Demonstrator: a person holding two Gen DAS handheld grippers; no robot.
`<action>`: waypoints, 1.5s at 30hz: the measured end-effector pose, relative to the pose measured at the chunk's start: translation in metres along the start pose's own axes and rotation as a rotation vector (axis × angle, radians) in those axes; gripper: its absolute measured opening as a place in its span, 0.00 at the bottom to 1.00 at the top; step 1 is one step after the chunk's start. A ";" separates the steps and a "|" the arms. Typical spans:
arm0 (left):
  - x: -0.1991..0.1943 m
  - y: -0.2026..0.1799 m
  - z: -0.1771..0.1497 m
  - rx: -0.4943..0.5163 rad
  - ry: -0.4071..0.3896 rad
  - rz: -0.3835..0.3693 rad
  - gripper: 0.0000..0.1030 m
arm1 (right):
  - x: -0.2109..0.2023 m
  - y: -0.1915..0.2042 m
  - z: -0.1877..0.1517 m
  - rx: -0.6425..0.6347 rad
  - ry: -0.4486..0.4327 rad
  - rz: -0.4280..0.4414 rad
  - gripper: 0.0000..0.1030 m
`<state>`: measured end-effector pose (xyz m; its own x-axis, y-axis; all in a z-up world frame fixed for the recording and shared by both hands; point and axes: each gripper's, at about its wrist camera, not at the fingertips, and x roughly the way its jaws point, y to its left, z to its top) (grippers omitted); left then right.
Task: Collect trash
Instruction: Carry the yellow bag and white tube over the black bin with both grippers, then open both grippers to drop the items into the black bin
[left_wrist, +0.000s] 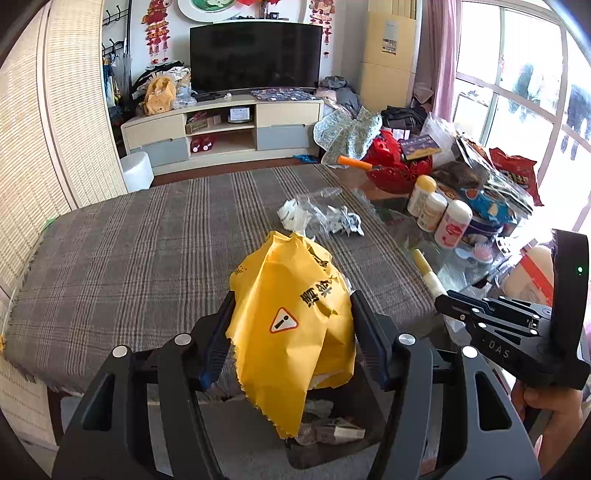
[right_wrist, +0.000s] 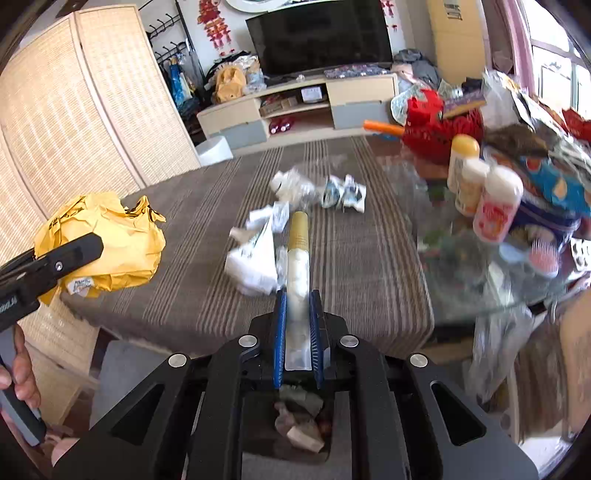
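Trash in hand: our left tool (left_wrist: 291, 321) clamps the crumpled yellow wrapper (left_wrist: 291, 325), our right tool (right_wrist: 298, 314) the slim tube (right_wrist: 298, 258), above the worktop's (left_wrist: 129, 258) near edge.

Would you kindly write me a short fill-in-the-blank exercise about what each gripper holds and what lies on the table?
1. The left gripper holds a crumpled bag whose colour is ____.
2. The right gripper has its jaws closed on a slim ____ with a gold end.
3. Crumpled wrappers still lie on the striped ____ covering the table.
4. Below both grippers stands a dark ____ with trash inside.

Missing words: yellow; tube; cloth; bin
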<state>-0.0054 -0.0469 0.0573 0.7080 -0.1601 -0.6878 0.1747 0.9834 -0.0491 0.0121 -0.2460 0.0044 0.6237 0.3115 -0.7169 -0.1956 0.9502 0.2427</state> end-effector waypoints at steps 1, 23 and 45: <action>-0.003 -0.001 -0.010 -0.003 0.006 -0.004 0.56 | -0.001 0.000 -0.009 0.002 0.009 0.000 0.13; 0.103 -0.018 -0.197 -0.041 0.294 -0.088 0.56 | 0.077 -0.007 -0.141 0.056 0.285 0.019 0.14; 0.178 -0.009 -0.219 -0.118 0.462 -0.116 0.79 | 0.138 -0.013 -0.146 0.118 0.397 0.030 0.41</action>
<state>-0.0311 -0.0656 -0.2231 0.3061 -0.2405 -0.9211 0.1366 0.9686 -0.2075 -0.0098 -0.2140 -0.1930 0.2744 0.3408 -0.8992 -0.1068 0.9401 0.3237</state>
